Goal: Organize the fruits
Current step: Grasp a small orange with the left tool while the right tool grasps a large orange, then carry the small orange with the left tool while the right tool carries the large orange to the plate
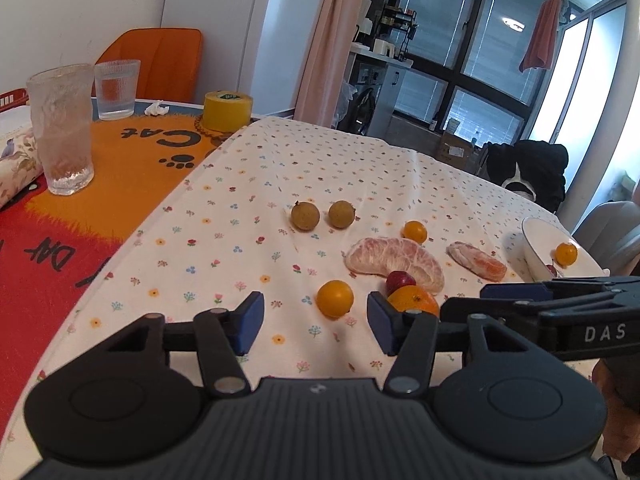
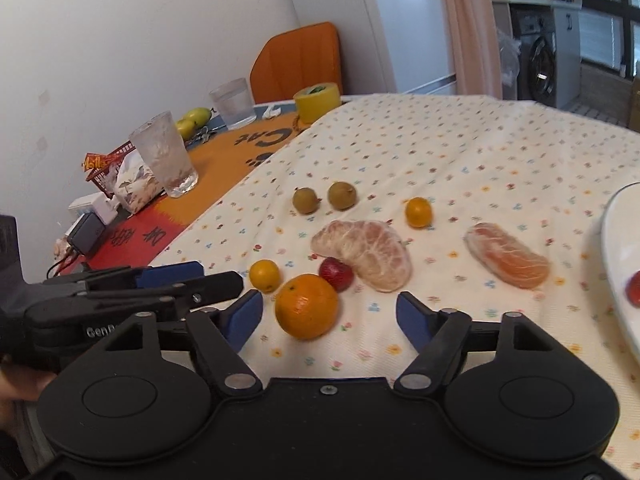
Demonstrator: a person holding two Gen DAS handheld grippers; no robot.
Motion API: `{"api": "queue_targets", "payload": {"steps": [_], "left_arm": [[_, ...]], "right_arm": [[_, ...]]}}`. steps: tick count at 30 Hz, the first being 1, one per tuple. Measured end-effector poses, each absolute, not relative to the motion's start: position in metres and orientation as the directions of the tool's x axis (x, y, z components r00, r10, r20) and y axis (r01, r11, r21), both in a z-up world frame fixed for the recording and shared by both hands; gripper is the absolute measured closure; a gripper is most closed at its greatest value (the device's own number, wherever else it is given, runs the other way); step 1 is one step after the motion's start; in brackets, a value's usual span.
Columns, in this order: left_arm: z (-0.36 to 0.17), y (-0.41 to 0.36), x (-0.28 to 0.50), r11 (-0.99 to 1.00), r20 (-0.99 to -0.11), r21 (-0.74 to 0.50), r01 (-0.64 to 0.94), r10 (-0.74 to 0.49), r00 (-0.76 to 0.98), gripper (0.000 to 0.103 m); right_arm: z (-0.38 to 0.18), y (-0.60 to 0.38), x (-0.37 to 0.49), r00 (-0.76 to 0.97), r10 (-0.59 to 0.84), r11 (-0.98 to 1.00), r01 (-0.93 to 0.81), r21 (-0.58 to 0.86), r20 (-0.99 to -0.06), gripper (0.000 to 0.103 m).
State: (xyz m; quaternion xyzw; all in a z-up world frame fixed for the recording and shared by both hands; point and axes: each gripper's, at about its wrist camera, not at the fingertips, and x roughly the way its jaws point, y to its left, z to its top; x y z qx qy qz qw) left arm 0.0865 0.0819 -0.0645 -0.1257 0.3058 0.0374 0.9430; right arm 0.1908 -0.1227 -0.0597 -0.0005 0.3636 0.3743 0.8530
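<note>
L black two-finger tongs w/ blue pads (image 1: 316,322): jaws spread wide, empty, low over the tabletop nr its front edge. R black blue-padded tongs (image 2: 330,316): also spread wide, gripping nothing, just beside L, tips angled across it.

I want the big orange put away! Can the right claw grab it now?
Probably yes. The right claw is open, and the big orange sits just ahead between its fingers, nearer the left one. Nothing blocks it, though a strawberry lies close behind.
</note>
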Motion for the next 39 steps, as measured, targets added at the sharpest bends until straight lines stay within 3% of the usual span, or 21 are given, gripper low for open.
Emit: {"api": "queue_targets", "payload": {"steps": [7,9,10,22,26,34,39], "left_arm": [[-0.068,0.094,0.089,0.957,-0.599,-0.230,-0.175,0.003,0.801,0.051],[-0.069,0.095,0.091,0.956,-0.603,-0.233,-0.176,0.001,0.798,0.051],[-0.069,0.094,0.093,0.957,-0.604,-0.231,-0.175,0.000,0.797,0.051],[-0.073,0.073,0.114,0.968,-0.611,-0.214,-0.134,-0.026,0.791,0.056],[-0.077,0.066,0.120,0.971,-0.617,-0.196,-0.134,-0.016,0.787,0.064],[-0.082,0.060,0.129,0.976,-0.626,-0.160,-0.150,0.018,0.780,0.066],[-0.079,0.060,0.130,0.975,-0.632,-0.154,-0.158,0.026,0.775,0.081]], "right_arm": [[-0.070,-0.102,0.199,0.422,0.633,0.713,-0.644,0.277,-0.650,0.043],[-0.074,-0.099,0.202,0.406,0.632,0.709,-0.647,0.280,-0.660,0.060],[-0.076,-0.098,0.205,0.383,0.645,0.698,-0.647,0.306,-0.662,0.063],[-0.069,-0.137,0.209,0.441,0.645,0.731,-0.595,0.335,-0.624,0.064],[-0.069,-0.152,0.209,0.465,0.635,0.746,-0.575,0.335,-0.617,0.064],[-0.069,-0.174,0.207,0.498,0.626,0.765,-0.543,0.347,-0.600,0.064],[-0.067,-0.182,0.203,0.514,0.626,0.769,-0.534,0.352,-0.587,0.064]]}}
